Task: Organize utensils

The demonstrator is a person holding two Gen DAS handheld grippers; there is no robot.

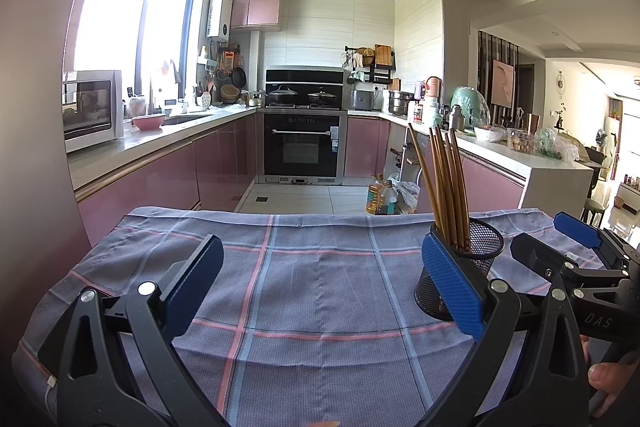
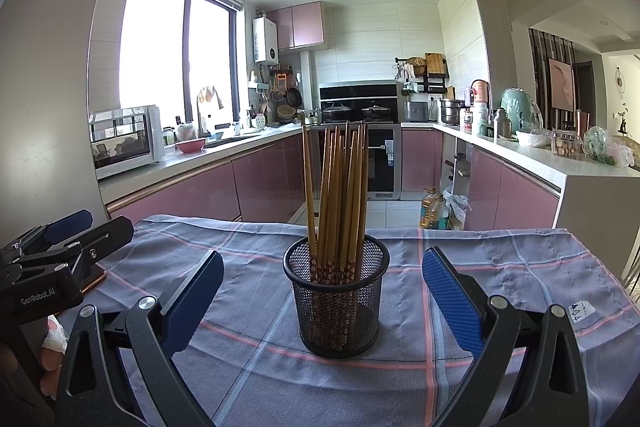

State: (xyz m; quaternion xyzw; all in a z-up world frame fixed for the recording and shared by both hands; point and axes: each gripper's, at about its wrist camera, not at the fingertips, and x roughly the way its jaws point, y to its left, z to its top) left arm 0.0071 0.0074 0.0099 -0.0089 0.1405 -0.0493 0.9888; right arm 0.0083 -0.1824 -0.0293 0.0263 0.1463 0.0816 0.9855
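Chopsticks centred only before right claw

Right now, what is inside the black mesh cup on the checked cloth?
The mesh cup holds a bundle of brown wooden chopsticks, standing upright, patterned ends down. The cup's bottom, under those ends, cannot be seen clearly.

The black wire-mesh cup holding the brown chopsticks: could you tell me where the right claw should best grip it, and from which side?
Grip the black wire-mesh cup round its middle, coming level from the near side. It stands upright, centred between the open right claw fingers, and the brown chopsticks fan out above the rim, blocking a grip from above.
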